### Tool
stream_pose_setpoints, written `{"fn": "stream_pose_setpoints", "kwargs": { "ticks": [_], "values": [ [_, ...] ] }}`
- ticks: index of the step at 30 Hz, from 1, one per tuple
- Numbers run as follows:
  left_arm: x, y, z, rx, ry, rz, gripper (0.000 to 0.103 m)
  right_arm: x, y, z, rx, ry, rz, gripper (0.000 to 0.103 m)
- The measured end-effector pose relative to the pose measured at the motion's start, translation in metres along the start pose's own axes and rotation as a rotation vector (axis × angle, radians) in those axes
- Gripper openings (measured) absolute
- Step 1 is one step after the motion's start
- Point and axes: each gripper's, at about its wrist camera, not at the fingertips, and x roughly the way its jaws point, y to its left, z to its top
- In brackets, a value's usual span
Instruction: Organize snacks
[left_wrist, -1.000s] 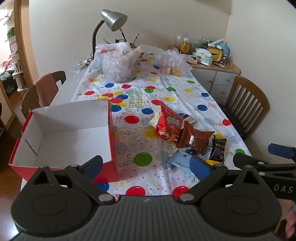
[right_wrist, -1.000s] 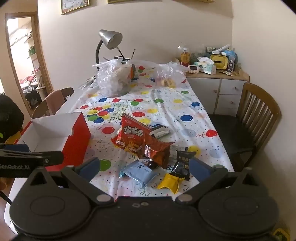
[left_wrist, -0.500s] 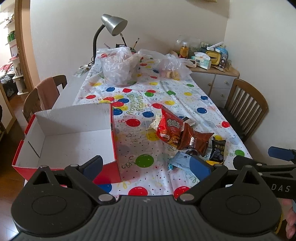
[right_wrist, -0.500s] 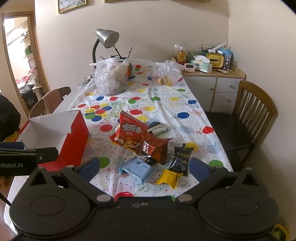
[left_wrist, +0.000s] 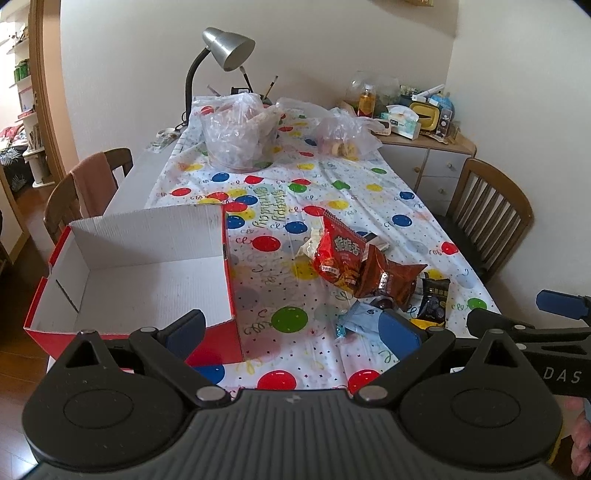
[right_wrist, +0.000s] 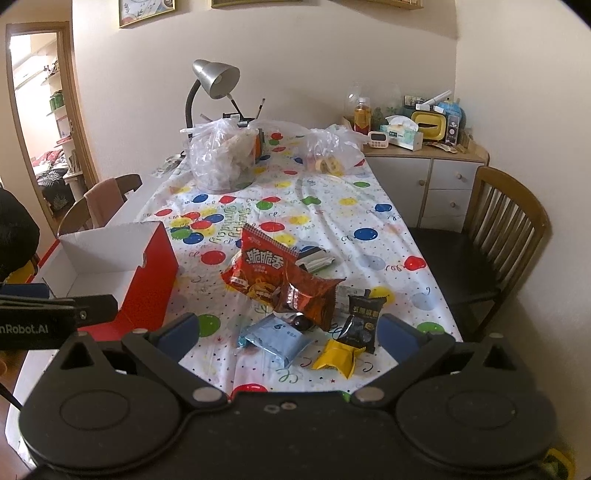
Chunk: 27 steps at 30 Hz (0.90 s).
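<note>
Left wrist view looks down the table from its near end; the left gripper (left_wrist: 291, 328) hangs with its blue-padded fingers spread wide and nothing between them, poised over the tablecloth (left_wrist: 332, 184) between the open red box (left_wrist: 147, 266) and the heap of snacks; the box, white inside, holds nothing that can be seen. The right gripper (right_wrist: 288, 330) is likewise wide open and empty, hovering just short of the packets. Judging from this, the job is at its very start; no packet is yet in the box, and both tools are only approaching. The next move likely calls for lowering one gripper over a near, flat packet such as the light blue packet (right_wrist: 275, 338) or the yellow packet (right_wrist: 336, 358), closing on an edge, then carrying it left into the box.

The snacks lie in a loose pile: a red crisp bag (right_wrist: 258, 269) overlapped by a brown foil bag (right_wrist: 310, 299), with a black packet (right_wrist: 360, 323) beside them; a small dark round sweet (right_wrist: 300, 322) sits under the brown bag's edge. The right wrist view shows the yellow packet whole and the blue one clear; in the left wrist view a finger covers most of both; the left view alone shows the box's full floor.
</note>
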Motion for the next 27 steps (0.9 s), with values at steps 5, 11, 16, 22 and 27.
{"fn": "stream_pose_setpoints", "kwargs": {
  "ticks": [5,11,16,22,27],
  "values": [
    [0.0005,0.0032,0.0027,0.002,-0.002,-0.008,0.101,-0.0013,0.0005,0.0006,0.001,-0.004,-0.004,0.103],
    [0.0028,0.0053,0.005,0.002,-0.003,-0.013,0.101,-0.001,0.0011,0.0,0.0,-0.003,-0.006,0.103],
    [0.0043,0.0058,0.0056,0.012,-0.006,-0.023,0.101,-0.0018,0.0027,0.0011,0.013,-0.008,-0.02,0.103],
    [0.0059,0.0081,0.0033,0.029,-0.007,-0.039,0.101,-0.0017,0.004,-0.0005,0.021,-0.009,-0.022,0.103],
    [0.0075,0.0091,0.0025,0.035,-0.006,-0.046,0.101,-0.0012,0.0058,-0.0069,0.031,-0.01,-0.031,0.103]
  ]
}}
